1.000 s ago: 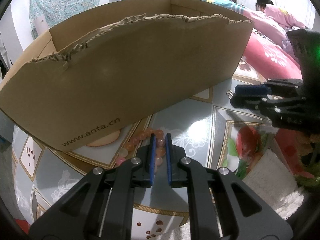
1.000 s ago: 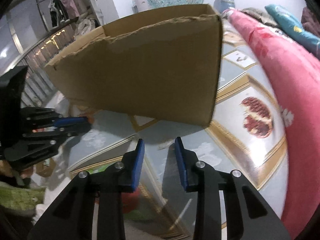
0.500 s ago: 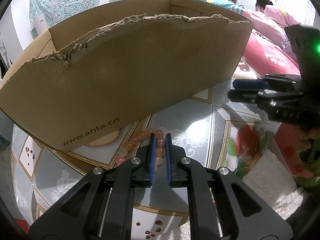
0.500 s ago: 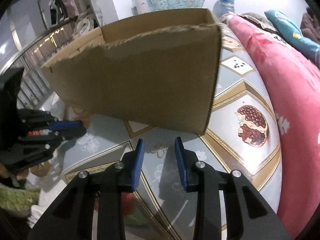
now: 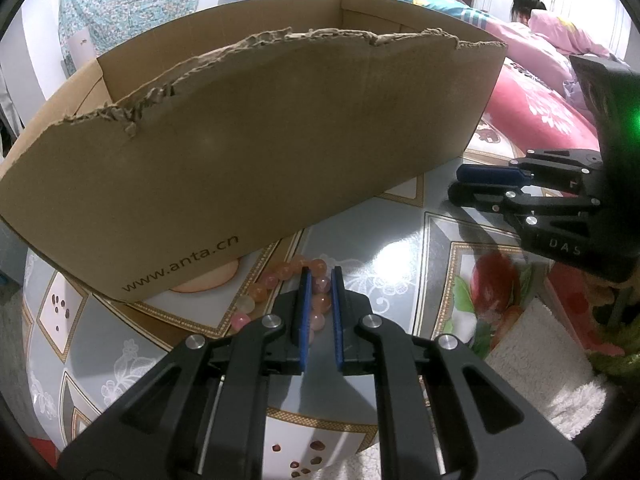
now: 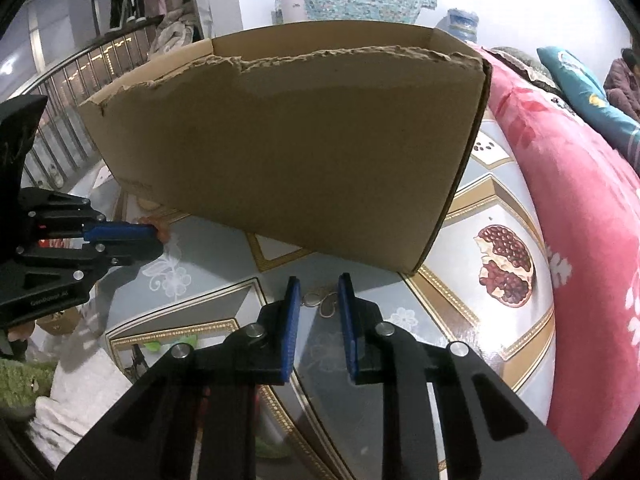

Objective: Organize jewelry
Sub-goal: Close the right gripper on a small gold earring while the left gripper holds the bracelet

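So the big brown cardboard box (image 5: 248,152) with the ripped top edge fills most of both views, sitting on a glossy grey tablecloth (image 5: 400,248) with gold borders and fruit prints. A red flowery quilt (image 6: 592,216) runs along the right side, and a white fluffy towel (image 5: 536,352) lies at the table's edge.

The left gripper (image 5: 319,276) has its blue pads nearly together, squeezed on the pink and orange bead bracelet (image 5: 272,284), which lies just in front of the box's bottom edge.

The right gripper (image 6: 319,285) is closing, with the small gold metal earrings (image 6: 322,300) lying on the cloth between its tips, near the box's corner. Pads aren't pressing on them.
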{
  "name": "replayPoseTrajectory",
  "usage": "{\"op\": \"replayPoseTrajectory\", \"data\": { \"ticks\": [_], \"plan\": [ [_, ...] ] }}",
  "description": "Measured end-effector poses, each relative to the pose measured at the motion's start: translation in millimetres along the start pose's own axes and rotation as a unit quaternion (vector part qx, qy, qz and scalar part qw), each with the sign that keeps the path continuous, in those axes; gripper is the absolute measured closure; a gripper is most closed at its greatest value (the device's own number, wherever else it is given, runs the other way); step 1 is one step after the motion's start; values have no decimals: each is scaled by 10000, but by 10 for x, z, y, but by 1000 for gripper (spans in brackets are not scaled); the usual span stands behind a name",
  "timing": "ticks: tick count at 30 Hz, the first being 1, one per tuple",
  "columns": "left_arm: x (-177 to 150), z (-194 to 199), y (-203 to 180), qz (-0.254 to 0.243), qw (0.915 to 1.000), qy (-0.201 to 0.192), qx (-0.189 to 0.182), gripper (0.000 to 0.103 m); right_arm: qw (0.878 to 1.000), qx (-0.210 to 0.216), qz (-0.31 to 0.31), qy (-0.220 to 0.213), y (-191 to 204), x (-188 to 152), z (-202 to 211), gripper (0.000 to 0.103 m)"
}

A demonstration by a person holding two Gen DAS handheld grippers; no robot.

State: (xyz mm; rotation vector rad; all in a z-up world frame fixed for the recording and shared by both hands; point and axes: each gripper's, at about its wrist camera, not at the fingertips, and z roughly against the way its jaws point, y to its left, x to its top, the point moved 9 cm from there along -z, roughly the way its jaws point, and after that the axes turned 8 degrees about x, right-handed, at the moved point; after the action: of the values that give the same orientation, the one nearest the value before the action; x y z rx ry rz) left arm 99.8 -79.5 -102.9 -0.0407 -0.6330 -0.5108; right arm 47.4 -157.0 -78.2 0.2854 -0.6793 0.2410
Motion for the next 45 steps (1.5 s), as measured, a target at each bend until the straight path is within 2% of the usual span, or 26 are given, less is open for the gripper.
{"op": "replayPoseTrajectory", "data": {
  "ticks": [2,6,11,14,16,21,27,35,38,39,40,45],
  "plan": [
    [0,1,-1,4,10000,-1,-4,94,10000,30,-26,-4,-31,2,-12,84],
    [0,1,-4,-3,10000,-2,3,94,9999,108,-81,10,-54,15,-5,91],
    [1,8,-12,-36,10000,9,21,94,9997,233,-40,94,-36,15,15,91],
    [4,10,-18,-62,10000,16,26,94,9993,296,67,201,-35,49,34,88],
    [6,11,-23,-66,10000,14,26,94,9989,328,189,289,-36,69,32,77],
    [7,9,-31,-69,10000,9,19,94,9954,489,448,690,-39,44,-45,75],
    [5,7,-38,-73,10000,-5,-5,94,9921,447,633,985,-75,70,-49,85],
    [-2,8,-37,-71,10000,-16,-24,94,9911,288,786,1035,-19,110,-59,88],
    [-6,11,-35,-82,10000,-18,-30,94,9925,260,699,968,-15,137,-46,82],
    [-6,11,-36,-83,10000,-19,-30,94,9931,241,648,944,-41,146,-35,74],
    [-5,12,-40,-89,10000,-21,-31,94,9934,263,601,937,-63,148,-28,71],
    [-7,14,-41,-106,9999,-25,-38,94,9923,294,615,1038,-76,126,-71,69]
  ]
}}
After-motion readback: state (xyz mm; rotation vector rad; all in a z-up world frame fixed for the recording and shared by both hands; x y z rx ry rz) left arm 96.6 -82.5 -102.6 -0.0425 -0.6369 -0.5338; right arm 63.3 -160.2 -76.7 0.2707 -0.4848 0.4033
